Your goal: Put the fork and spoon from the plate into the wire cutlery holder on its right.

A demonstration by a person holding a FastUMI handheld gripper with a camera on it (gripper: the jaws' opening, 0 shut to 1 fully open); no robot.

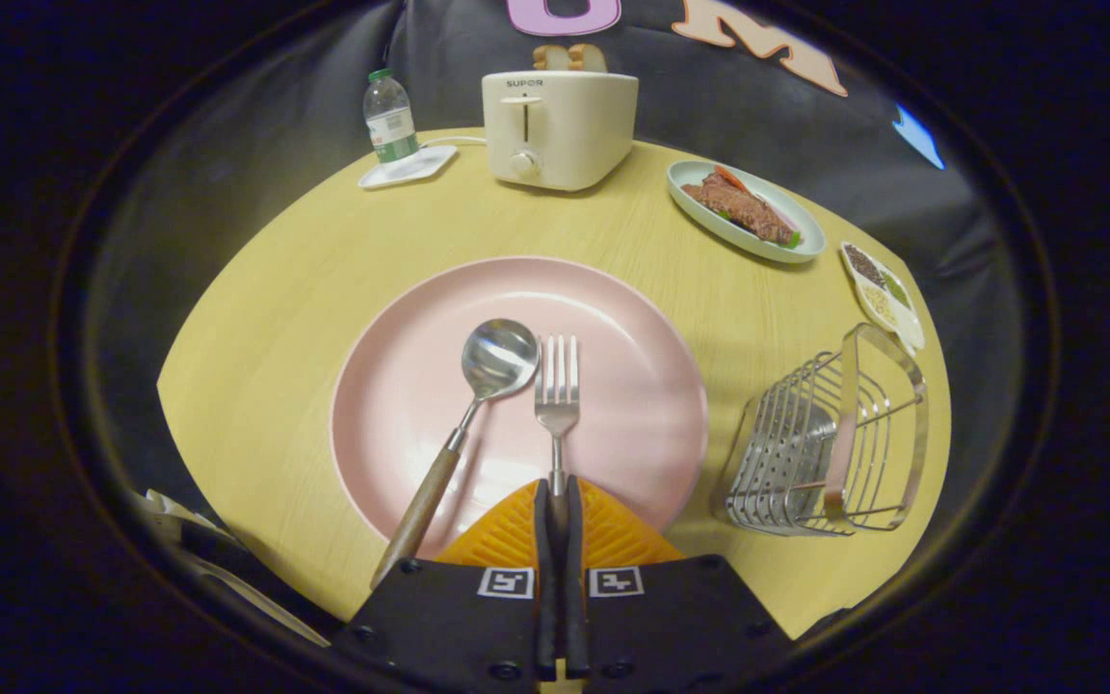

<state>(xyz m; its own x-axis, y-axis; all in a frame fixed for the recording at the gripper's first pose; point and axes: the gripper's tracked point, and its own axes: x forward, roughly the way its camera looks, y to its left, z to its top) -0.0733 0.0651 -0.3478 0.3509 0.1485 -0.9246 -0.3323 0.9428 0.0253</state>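
Note:
A pink plate (632,405) lies on the yellow table just ahead of my fingers. On it rest a spoon (478,395) with a wooden handle, left of the fingers, and a metal fork (557,386) pointing straight away from me. My gripper (557,496) has its orange fingers closed together on the fork's handle, which runs in between them and is hidden there. The fork's tines and neck still lie over the plate. The wire cutlery holder (830,439) stands to the right of the plate, with nothing seen in it.
Beyond the plate stands a white toaster (560,130) with bread in it. A water bottle (389,120) on a small tray is to its left. A pale dish of food (746,207) and a small divided tray (885,289) sit at the far right.

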